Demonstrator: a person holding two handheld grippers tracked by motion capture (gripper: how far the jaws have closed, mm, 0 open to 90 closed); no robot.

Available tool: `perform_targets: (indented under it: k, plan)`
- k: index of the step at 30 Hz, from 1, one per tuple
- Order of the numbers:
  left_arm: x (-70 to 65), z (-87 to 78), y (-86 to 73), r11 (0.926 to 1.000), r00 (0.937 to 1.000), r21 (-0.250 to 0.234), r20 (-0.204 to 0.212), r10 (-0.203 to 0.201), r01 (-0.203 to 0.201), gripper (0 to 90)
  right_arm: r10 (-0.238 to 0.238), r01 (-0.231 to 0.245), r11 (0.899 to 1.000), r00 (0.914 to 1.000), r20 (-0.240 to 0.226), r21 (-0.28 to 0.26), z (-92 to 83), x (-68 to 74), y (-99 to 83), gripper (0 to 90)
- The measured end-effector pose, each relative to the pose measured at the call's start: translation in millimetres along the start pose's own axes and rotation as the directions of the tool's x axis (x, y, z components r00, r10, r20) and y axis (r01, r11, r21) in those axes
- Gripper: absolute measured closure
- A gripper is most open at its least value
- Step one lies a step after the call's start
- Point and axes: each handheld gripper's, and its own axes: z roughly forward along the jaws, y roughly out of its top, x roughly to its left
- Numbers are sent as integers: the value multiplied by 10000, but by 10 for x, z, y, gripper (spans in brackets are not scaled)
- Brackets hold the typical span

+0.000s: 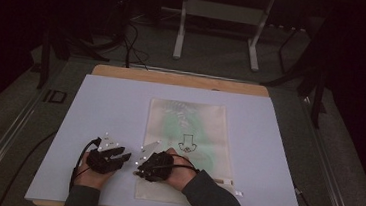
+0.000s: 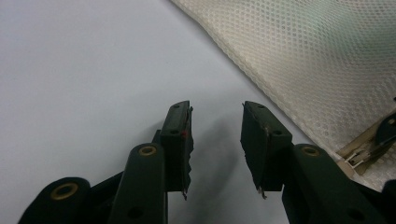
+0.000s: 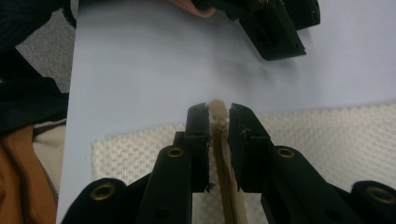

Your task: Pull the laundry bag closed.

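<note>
The mesh bag [image 1: 187,133] lies flat on the pale blue mat [image 1: 95,110], right of centre, its near short edge close to the mat's front edge and its far edge well short of the wooden strip [image 1: 180,78] at the back. Bare mat stretches wide to the left and right of it. The bag is a cream, honeycomb-textured rectangle with a green garment dimly visible inside and a beige zipper band [image 3: 224,158] along one edge.

The left gripper [image 2: 216,135] rests on bare mat just beside the bag's left edge, its 2 jaws apart with nothing between them. The right gripper [image 3: 217,135] sits over the bag's near left corner, its 2 jaws pinched onto the raised zipper band. Both hands come in from the front edge, the right forearm [image 1: 213,198] angled across the bag's near end.
</note>
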Motion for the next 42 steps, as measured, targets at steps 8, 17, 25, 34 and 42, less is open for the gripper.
perform_targets:
  k: [8,17,25,34,42]
  plan:
    - [8,-5,-1,10000,10000,-16,-12,-39,39,621,97,-98,9999,10000,18,104,81,-16,50,780]
    - [11,-8,0,10000,10000,-27,15,-53,53,622,173,-170,9995,9998,-113,262,204,-45,99,770]
    - [12,-9,1,10000,10000,-37,33,-48,48,622,28,-28,9987,10000,11,507,280,-33,120,766]
    - [16,-16,1,10000,10000,-72,-41,-60,60,622,-80,69,9982,9998,186,600,293,-20,139,808]
    - [21,-19,0,9999,9999,-100,-60,-104,103,622,108,-109,9997,9999,87,216,248,-26,136,808]
